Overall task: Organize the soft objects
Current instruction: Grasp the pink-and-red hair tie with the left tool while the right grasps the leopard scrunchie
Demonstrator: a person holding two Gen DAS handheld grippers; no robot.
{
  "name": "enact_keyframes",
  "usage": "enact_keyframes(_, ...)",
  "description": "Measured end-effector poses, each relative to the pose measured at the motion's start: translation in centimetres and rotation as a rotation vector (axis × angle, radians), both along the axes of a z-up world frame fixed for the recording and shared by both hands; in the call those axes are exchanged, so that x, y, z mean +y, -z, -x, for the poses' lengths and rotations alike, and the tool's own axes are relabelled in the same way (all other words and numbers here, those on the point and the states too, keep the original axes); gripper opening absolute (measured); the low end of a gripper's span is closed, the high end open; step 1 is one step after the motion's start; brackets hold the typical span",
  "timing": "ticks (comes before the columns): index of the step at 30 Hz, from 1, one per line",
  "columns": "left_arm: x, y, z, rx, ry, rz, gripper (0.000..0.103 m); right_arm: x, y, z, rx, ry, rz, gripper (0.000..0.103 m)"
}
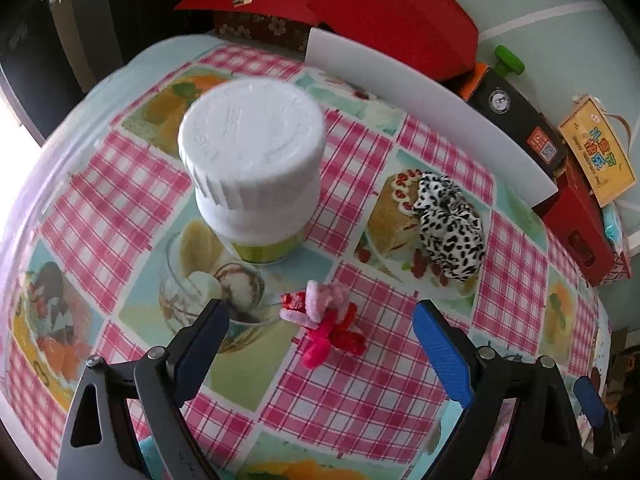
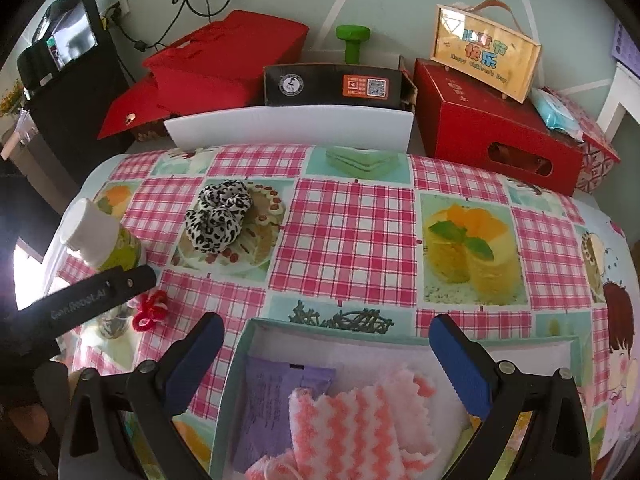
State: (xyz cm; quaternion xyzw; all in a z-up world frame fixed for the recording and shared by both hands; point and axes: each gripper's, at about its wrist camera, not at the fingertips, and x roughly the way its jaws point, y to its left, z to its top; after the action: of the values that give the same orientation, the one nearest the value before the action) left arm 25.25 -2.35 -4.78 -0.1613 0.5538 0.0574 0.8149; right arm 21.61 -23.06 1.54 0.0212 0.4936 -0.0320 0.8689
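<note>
A pink and red fuzzy pipe-cleaner flower (image 1: 324,322) lies on the checked tablecloth between the fingers of my open left gripper (image 1: 322,320), just ahead of them; it also shows in the right wrist view (image 2: 150,311). A black-and-white leopard scrunchie (image 1: 448,226) lies to the right of it, also in the right wrist view (image 2: 218,218). My right gripper (image 2: 326,344) is open and empty above a teal box (image 2: 240,360) that holds a pink-and-white wavy cloth (image 2: 344,428) and a purple packet (image 2: 272,404).
A white-capped bottle (image 1: 252,168) stands just beyond the flower. A white board (image 1: 424,108) stands at the table's far edge, with red boxes (image 2: 492,136), a black box (image 2: 336,86) and a green dumbbell (image 2: 352,42) behind it. The left gripper's body (image 2: 88,300) shows at left.
</note>
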Motion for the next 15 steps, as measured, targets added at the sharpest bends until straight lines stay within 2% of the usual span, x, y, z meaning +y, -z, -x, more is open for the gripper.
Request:
enact_keyframes(8,0.3,0.8,-0.3,0.01,-0.007,0.024,0.091,0.7,-0.6,-2.5,-0.016,-0.015,-0.048,0.103)
enact_keyframes(10,0.4,1.2,-0.5,0.017,-0.008,0.031,0.076,1.3,-0.7,-3.6,-0.015,-0.042,-0.075,0.103)
enact_keyframes(13,0.7,1.7,-0.6,0.028,-0.019,0.044,0.074,2.0,-0.5,-4.9,-0.005,-0.072,-0.136,0.102)
enact_keyframes(15,0.8,1.7,-0.6,0.029,-0.026,0.062,0.074,2.5,-0.3,-5.4,-0.001,-0.08,-0.147,0.098)
